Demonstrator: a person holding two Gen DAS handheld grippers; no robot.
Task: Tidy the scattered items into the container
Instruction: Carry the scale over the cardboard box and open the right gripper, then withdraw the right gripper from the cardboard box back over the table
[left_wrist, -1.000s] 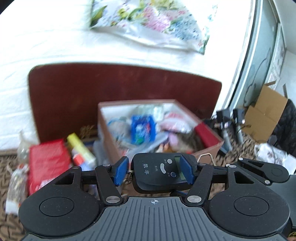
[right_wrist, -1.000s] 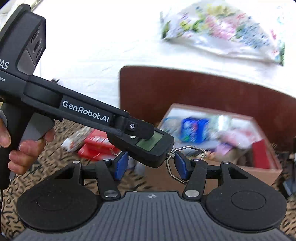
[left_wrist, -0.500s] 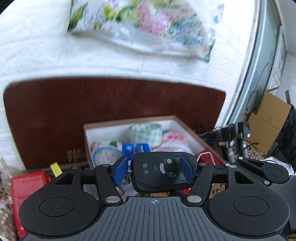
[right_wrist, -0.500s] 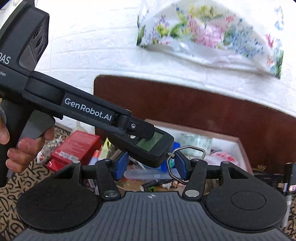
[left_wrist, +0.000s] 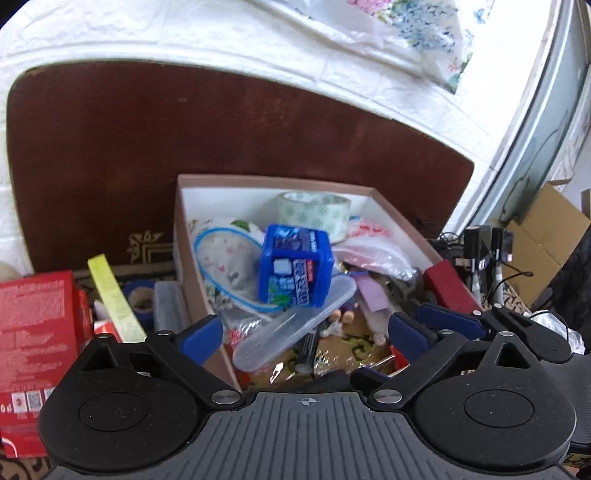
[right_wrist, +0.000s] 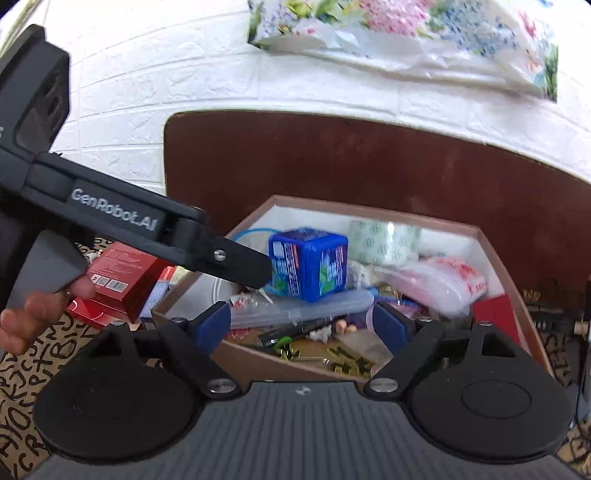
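Observation:
A brown cardboard box (left_wrist: 180, 236) with white inner walls stands against a dark brown board; it also shows in the right wrist view (right_wrist: 509, 280). Inside lie a blue cube-shaped pack (left_wrist: 293, 271) (right_wrist: 308, 267), a tape roll (left_wrist: 314, 212) (right_wrist: 384, 240), a clear plastic case (left_wrist: 295, 326) and bags. My left gripper (left_wrist: 304, 332) is open and empty just above the box's near end. My right gripper (right_wrist: 301, 325) is open and empty over the box's near edge. The left gripper's arm (right_wrist: 122, 225) crosses the right wrist view. The black scale is not in sight.
Left of the box lie a red carton (left_wrist: 33, 325) (right_wrist: 122, 273), a yellow stick (left_wrist: 114, 299) and a blue tape roll (left_wrist: 140, 299) on a patterned cloth (right_wrist: 22, 406). Cardboard (left_wrist: 546, 236) and cables lie at the right. A floral bag (right_wrist: 406, 29) hangs on the white brick wall.
The left gripper has opened and the black hand scale it held is gone from its fingers. The right gripper has opened too. Both grippers moved closer over the box.

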